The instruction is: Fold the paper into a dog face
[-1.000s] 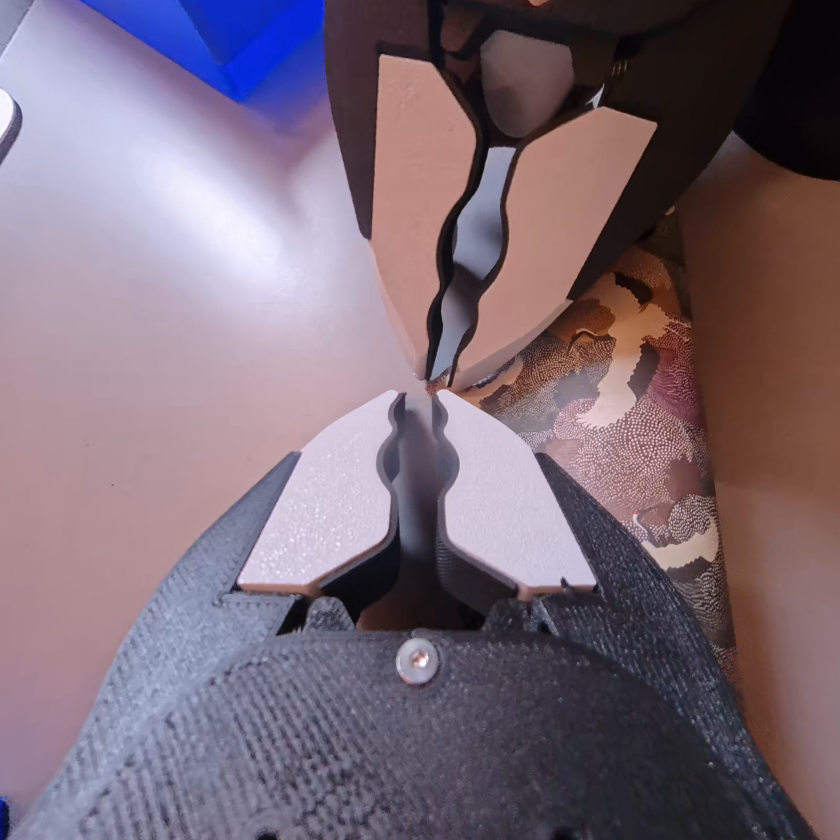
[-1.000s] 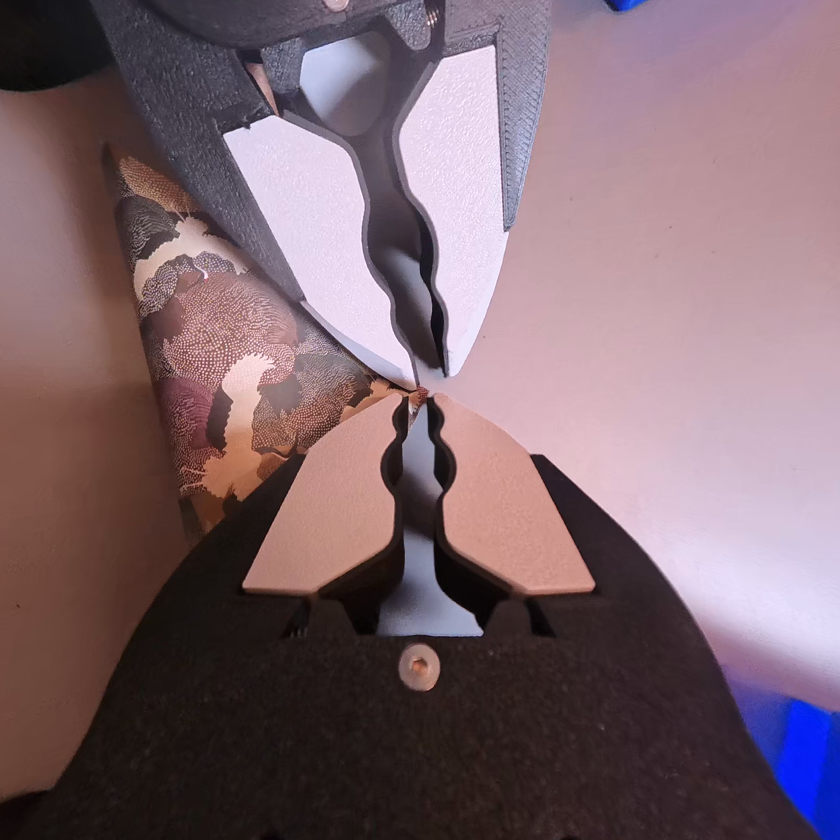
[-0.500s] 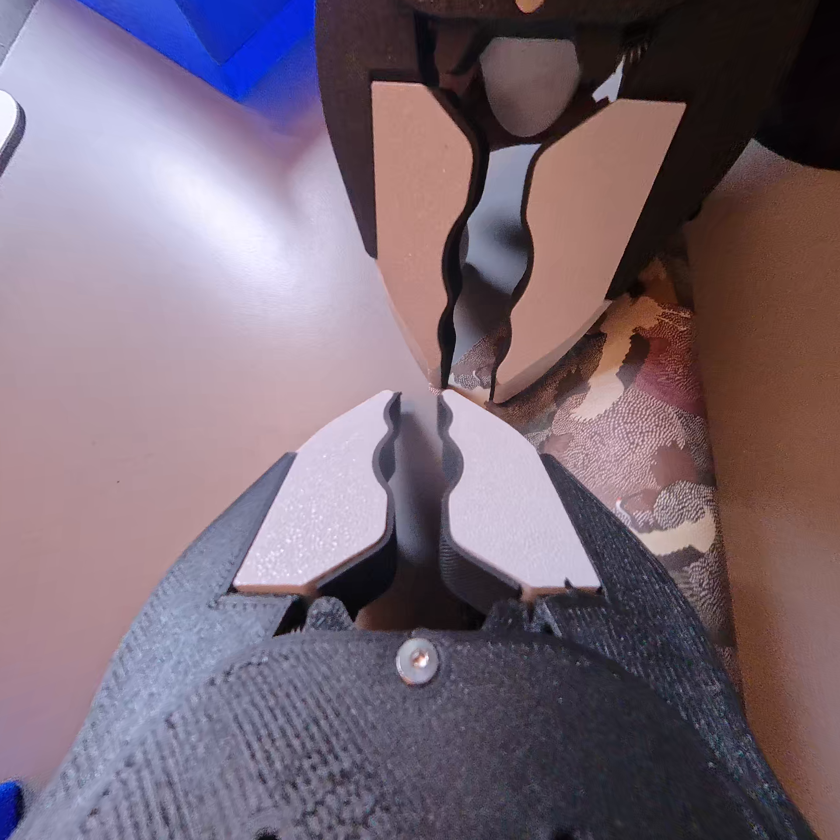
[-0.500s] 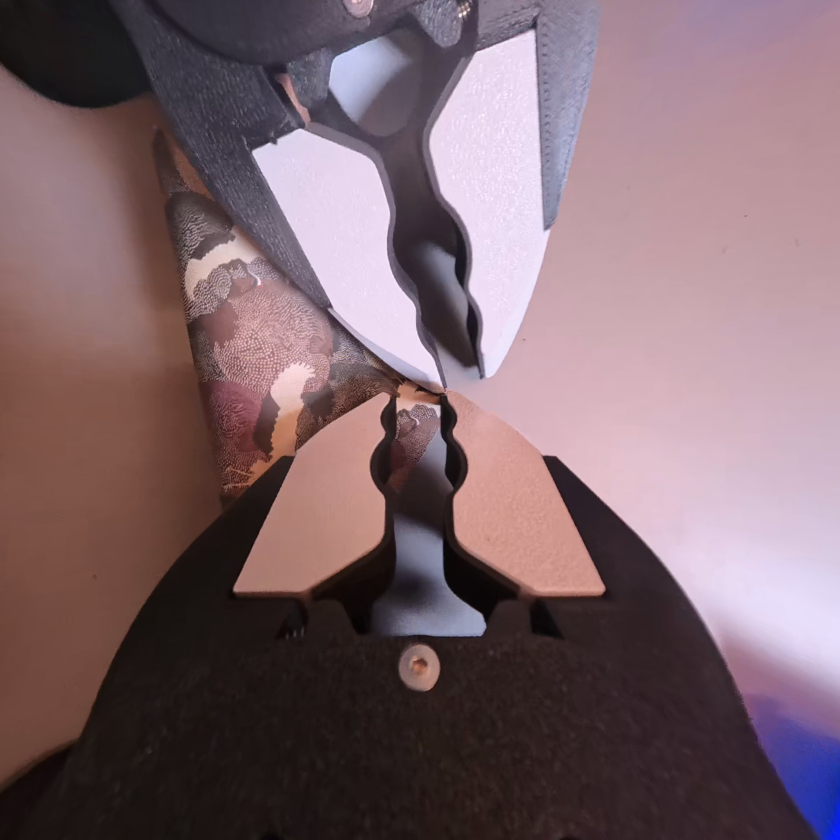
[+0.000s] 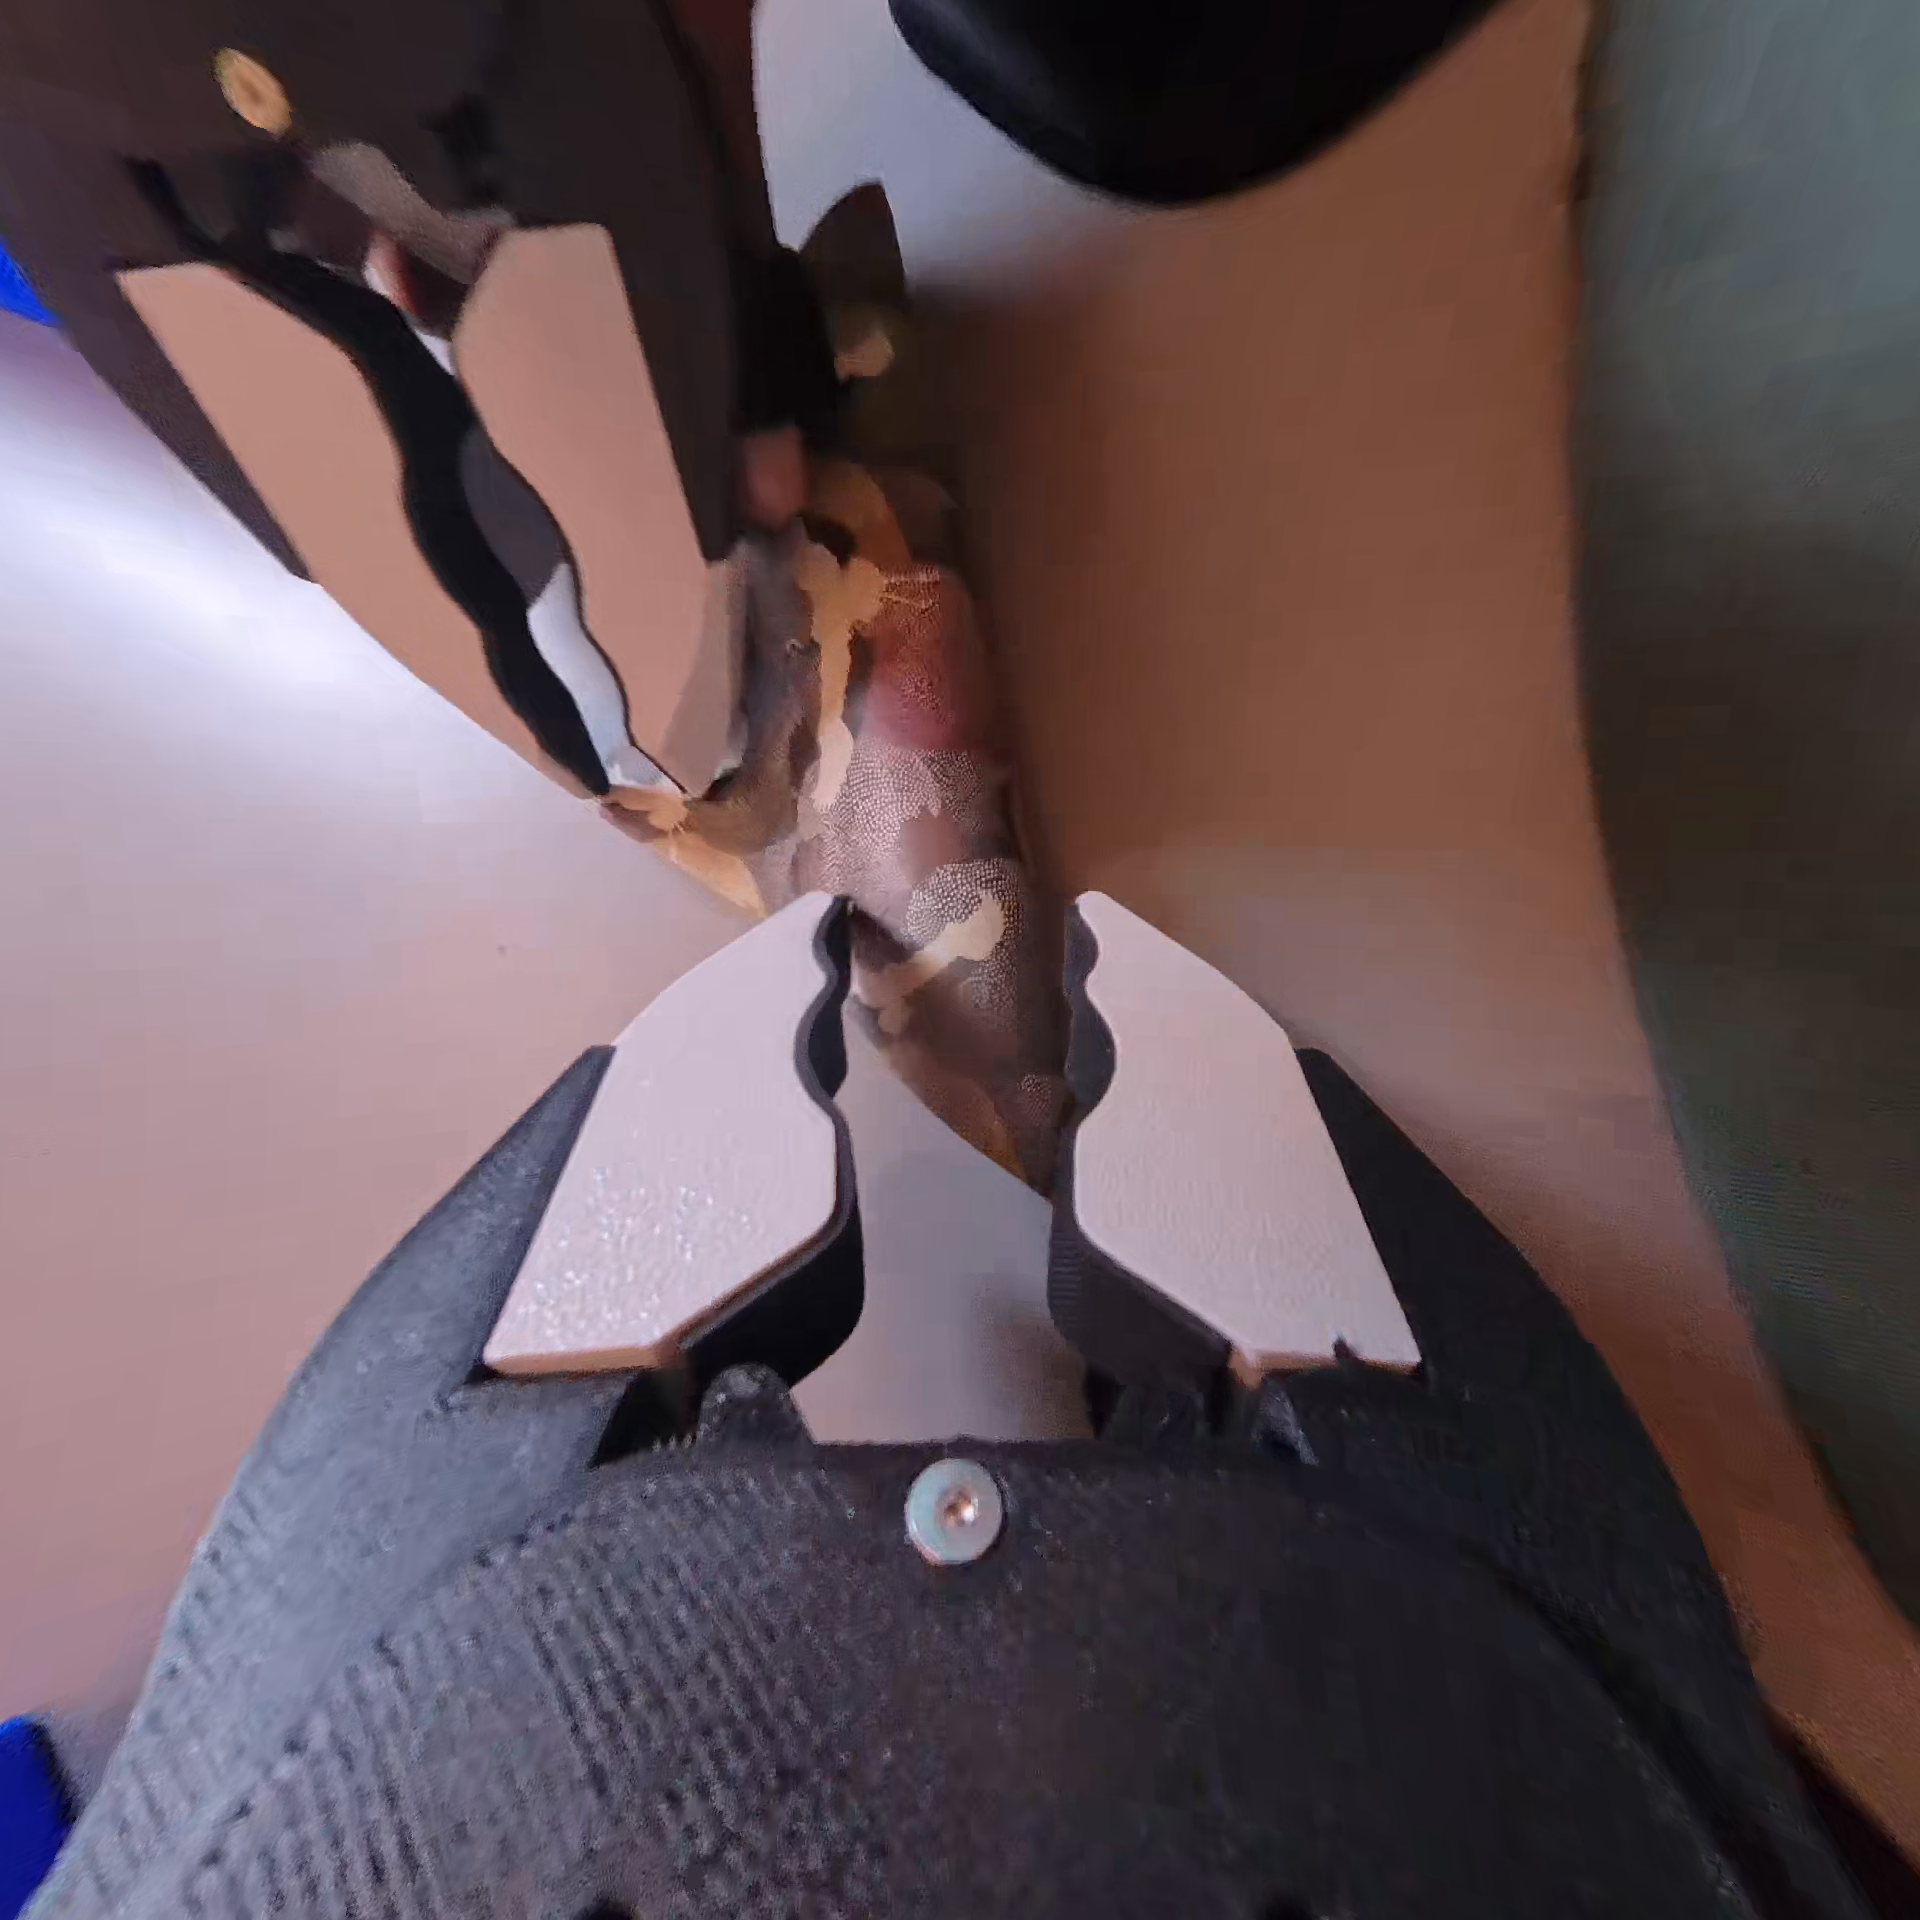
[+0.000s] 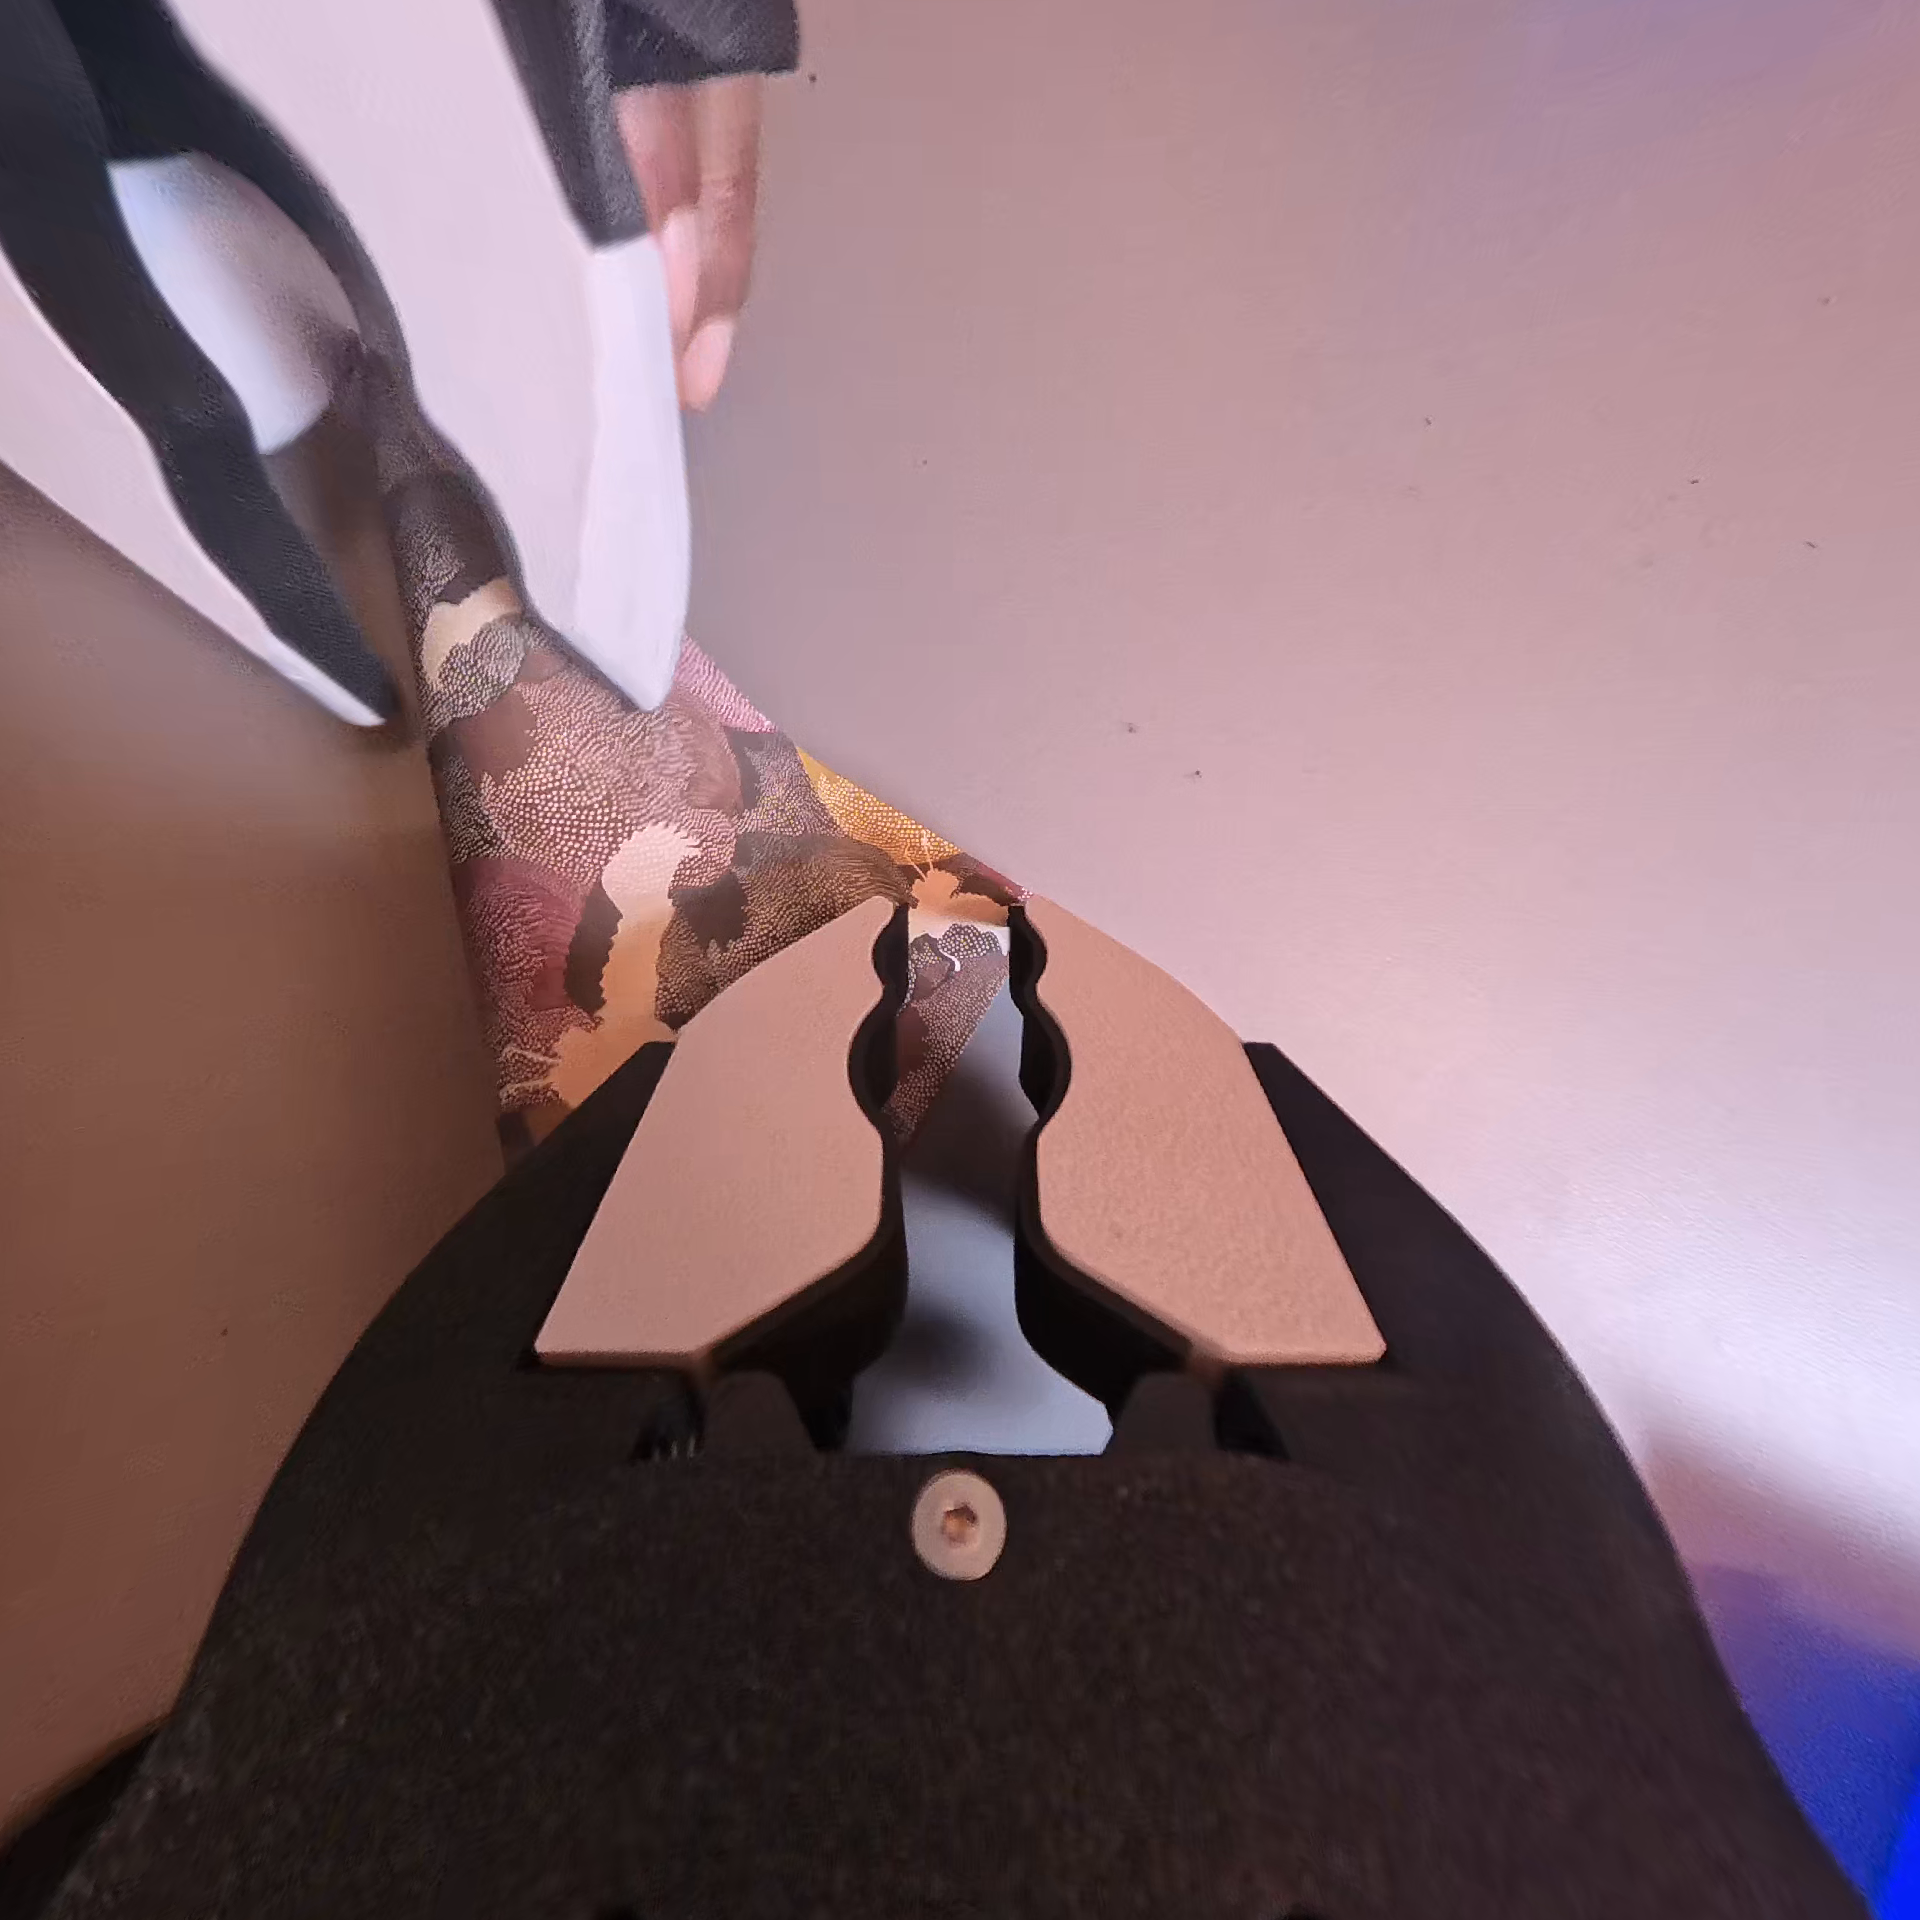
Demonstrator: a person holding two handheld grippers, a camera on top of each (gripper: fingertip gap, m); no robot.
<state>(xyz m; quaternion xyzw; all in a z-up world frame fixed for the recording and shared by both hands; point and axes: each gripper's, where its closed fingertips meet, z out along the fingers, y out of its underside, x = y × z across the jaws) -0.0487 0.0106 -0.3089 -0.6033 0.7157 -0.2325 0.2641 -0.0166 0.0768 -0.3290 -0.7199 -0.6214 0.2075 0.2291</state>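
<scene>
I am folding the patterned paper [image 5: 914, 831], which is lying flat on the worktop [image 5: 260, 935], already folded to a pointed shape. My left tool [image 5: 951, 914] is spread wide over one end of the paper. My right tool [image 6: 956, 920] is spread too, over the other end, pinching nothing. I think I am pressing down a crease. Next, a corner needs pinching and folding over for an ear. I am seeing no boxes or bowls near the paper.
</scene>
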